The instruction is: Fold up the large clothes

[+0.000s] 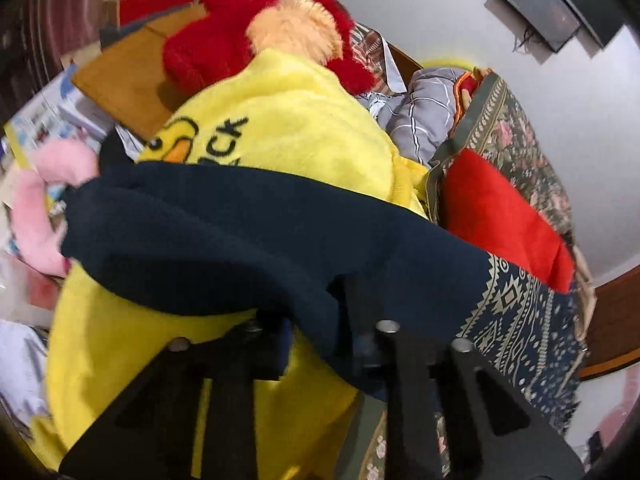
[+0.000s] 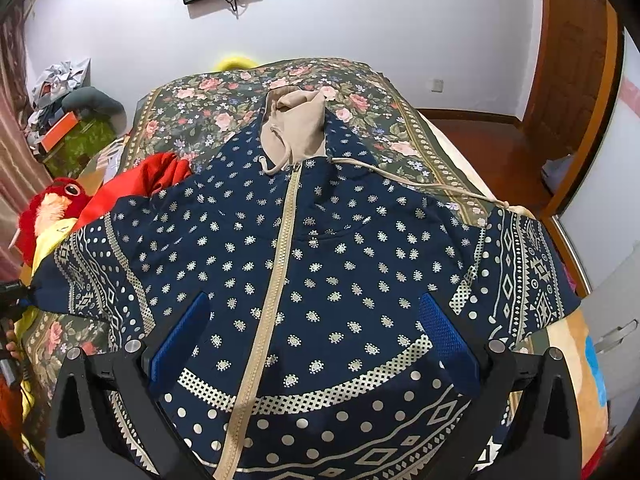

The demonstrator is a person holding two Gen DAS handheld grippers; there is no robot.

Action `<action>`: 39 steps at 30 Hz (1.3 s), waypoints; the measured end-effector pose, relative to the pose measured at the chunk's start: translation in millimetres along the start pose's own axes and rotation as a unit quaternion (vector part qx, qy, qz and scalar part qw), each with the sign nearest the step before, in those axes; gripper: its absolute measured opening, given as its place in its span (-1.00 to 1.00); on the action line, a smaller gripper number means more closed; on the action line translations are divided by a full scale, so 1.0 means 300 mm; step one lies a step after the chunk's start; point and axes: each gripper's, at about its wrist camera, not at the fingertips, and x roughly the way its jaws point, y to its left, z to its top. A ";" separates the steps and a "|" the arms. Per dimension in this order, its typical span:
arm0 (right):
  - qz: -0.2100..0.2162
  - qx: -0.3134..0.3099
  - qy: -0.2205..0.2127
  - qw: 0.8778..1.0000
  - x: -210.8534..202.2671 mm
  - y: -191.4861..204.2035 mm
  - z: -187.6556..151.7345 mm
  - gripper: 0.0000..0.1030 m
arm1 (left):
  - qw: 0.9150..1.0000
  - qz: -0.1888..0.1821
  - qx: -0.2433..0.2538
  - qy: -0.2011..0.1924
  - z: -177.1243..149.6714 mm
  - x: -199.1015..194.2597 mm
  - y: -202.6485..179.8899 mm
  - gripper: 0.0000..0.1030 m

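Gripping the hoodie [image 2: 320, 260] sleeve cuff, left tongs [image 1: 316, 332] could drag it askew onto the yellow plush [image 1: 280, 128] ahead; right tongs [image 2: 316, 340] gape, unloaded.

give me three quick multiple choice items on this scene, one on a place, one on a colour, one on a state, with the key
1. Where does the navy patterned zip hoodie lie?
A. spread on the floral bedspread
B. hung on the wooden door
C. inside a drawer

2. What colour is the hoodie's zipper tape?
A. red
B. beige
C. black

3. How is the right gripper?
A. shut on the hood
B. out of view
C. jaws open above the hoodie front

Key: 1 A, the hoodie lies flat across the floral cover, sleeves out. 2 B, a beige strip runs down the front. 3 C, the blue pads stand wide apart, nothing between them.
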 end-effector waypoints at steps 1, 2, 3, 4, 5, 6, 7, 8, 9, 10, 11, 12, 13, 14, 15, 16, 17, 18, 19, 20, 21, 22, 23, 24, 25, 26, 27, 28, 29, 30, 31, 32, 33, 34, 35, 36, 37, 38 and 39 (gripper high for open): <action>0.002 0.002 -0.001 1.000 -0.006 -0.007 0.002 1.00 | 1.000 0.006 0.006 -0.004 0.000 -0.011 -0.012 -0.77; 0.005 0.005 -0.001 1.000 -0.012 -0.014 0.003 1.00 | 1.000 0.009 0.016 -0.013 0.002 -0.042 -0.037 -0.79; 0.008 0.008 -0.001 1.000 -0.017 -0.020 0.004 1.00 | 1.000 0.010 0.021 -0.019 0.005 -0.057 -0.052 -0.84; 0.011 0.010 -0.002 1.000 -0.023 -0.027 0.006 1.00 | 0.999 0.008 0.028 -0.028 0.010 -0.084 -0.077 -0.87; 0.013 0.011 -0.003 1.000 -0.030 -0.033 0.008 1.00 | 0.999 0.004 0.037 -0.040 0.018 -0.119 -0.105 -0.87; 0.016 0.011 -0.005 1.000 -0.036 -0.038 0.010 1.00 | 0.997 -0.003 0.046 -0.054 0.026 -0.159 -0.138 -0.87; 0.018 0.010 -0.007 1.000 -0.043 -0.042 0.012 1.00 | 0.997 -0.008 0.054 -0.063 0.029 -0.185 -0.162 -0.88; 0.022 0.010 -0.009 1.000 -0.052 -0.051 0.015 1.00 | 0.994 -0.018 0.071 -0.080 0.034 -0.240 -0.214 -0.88; 0.023 0.009 -0.011 1.000 -0.059 -0.055 0.017 1.00 | 0.993 -0.024 0.080 -0.089 0.035 -0.265 -0.251 -0.88; 0.023 0.008 -0.012 1.000 -0.066 -0.059 0.019 1.00 | 0.989 -0.036 0.097 -0.103 0.035 -0.315 -0.307 -0.88; 0.023 0.005 -0.015 1.000 -0.076 -0.067 0.024 1.00 | 0.987 -0.045 0.107 -0.111 0.035 -0.339 -0.351 -0.88; 0.023 0.004 -0.017 1.000 -0.085 -0.072 0.028 1.00 | 0.983 -0.059 0.125 -0.124 0.029 -0.381 -0.413 -0.88; 0.025 0.003 -0.020 0.999 -0.096 -0.080 0.031 1.00 | 0.980 -0.067 0.135 -0.129 0.025 -0.402 -0.456 -0.88; 0.026 0.003 -0.023 0.999 -0.106 -0.086 0.033 1.00 | 0.976 -0.082 0.150 -0.136 0.014 -0.434 -0.514 -0.88; 0.028 0.003 -0.027 0.999 -0.118 -0.094 0.036 1.00 | 0.972 -0.096 0.163 -0.139 0.003 -0.453 -0.571 -0.88; 0.029 0.002 -0.030 0.999 -0.130 -0.103 0.040 1.00 | 0.967 -0.116 0.178 -0.140 -0.013 -0.477 -0.640 -0.88; 0.030 0.001 -0.033 0.999 -0.141 -0.112 0.043 1.00 | 0.963 -0.129 0.190 -0.141 -0.025 -0.488 -0.698 -0.88; 0.030 0.000 -0.036 0.999 -0.151 -0.119 0.043 1.00 | 0.959 -0.140 0.201 -0.140 -0.040 -0.497 -0.751 -0.88; 0.030 -0.002 -0.038 0.999 -0.162 -0.128 0.043 1.00 | 0.955 -0.154 0.214 -0.137 -0.060 -0.504 -0.810 -0.88; 0.031 -0.002 -0.040 0.999 -0.168 -0.136 0.041 1.00 | 0.950 -0.167 0.227 -0.133 -0.083 -0.506 -0.868 -0.88; 0.032 -0.003 -0.040 0.999 -0.175 -0.147 0.039 1.00 | 0.946 -0.177 0.238 -0.127 -0.103 -0.503 -0.920 -0.88; 0.032 -0.004 -0.038 0.999 -0.178 -0.157 0.037 1.00 | 0.943 -0.186 0.247 -0.120 -0.122 -0.497 -0.963 -0.88; 0.033 -0.002 -0.037 0.999 -0.182 -0.168 0.034 1.00 | 0.939 -0.200 0.257 -0.109 -0.148 -0.490 -1.016 -0.88; 0.033 0.000 -0.036 0.999 -0.184 -0.178 0.032 1.00 | 0.935 -0.213 0.266 -0.097 -0.178 -0.479 -1.069 -0.88; 0.035 0.004 -0.035 0.999 -0.186 -0.191 0.028 1.00 | 0.932 -0.222 0.275 -0.087 -0.213 -0.465 -1.114 -0.88; 0.037 0.007 -0.035 0.999 -0.190 -0.201 0.025 1.00 | 0.929 -0.229 0.282 -0.075 -0.244 -0.446 -1.157 -0.88; 0.039 0.012 -0.035 0.999 -0.193 -0.213 0.022 1.00 | 0.927 -0.235 0.286 -0.064 -0.271 -0.430 -1.191 -0.88; 0.041 0.015 -0.034 0.998 -0.196 -0.224 0.018 1.00 | 0.924 -0.244 0.291 -0.047 -0.302 -0.403 -1.229 -0.88; 0.042 0.017 -0.033 0.998 -0.198 -0.235 0.012 1.00 | 0.922 -0.248 0.295 -0.033 -0.331 -0.381 -1.264 -0.88; 0.042 0.019 -0.031 0.998 -0.199 -0.245 0.008 1.00 | 0.920 -0.249 0.302 -0.018 -0.364 -0.351 -1.290 -0.88; 0.042 0.020 -0.029 0.999 -0.199 -0.253 0.003 1.00 | 0.918 -0.246 0.311 -0.002 -0.400 -0.316 -1.321 -0.88; 0.039 0.020 -0.027 0.999 -0.197 -0.263 -0.002 1.00 | 0.914 -0.241 0.324 0.022 -0.445 -0.267 -1.352 -0.88; 0.038 0.020 -0.024 0.999 -0.196 -0.272 -0.008 1.00 | 0.912 -0.239 0.331 0.034 -0.484 -0.241 -1.373 -0.88; 0.036 0.020 -0.021 0.999 -0.193 -0.279 -0.014 1.00 | 0.910 -0.234 0.339 0.050 -0.518 -0.208 -1.388 -0.88; 0.034 0.020 -0.018 0.999 -0.191 -0.288 -0.021 1.00 | 0.906 -0.226 0.350 0.073 -0.566 -0.159 -1.402 -0.88; 0.034 0.022 -0.015 0.999 -0.187 -0.295 -0.026 1.00 | 0.905 -0.222 0.354 0.084 -0.600 -0.134 -1.402 -0.88; 0.033 0.024 -0.010 0.999 -0.180 -0.305 -0.032 1.00 | 0.903 -0.213 0.360 0.102 -0.641 -0.095 -1.405 -0.88; 0.032 0.026 -0.004 0.999 -0.173 -0.312 -0.038 1.00 | 0.900 -0.210 0.364 0.120 -0.677 -0.062 -1.407 -0.88; 0.032 0.027 0.000 0.999 -0.168 -0.317 -0.043 1.00 | 0.897 -0.210 0.366 0.131 -0.713 -0.049 -1.408 -0.88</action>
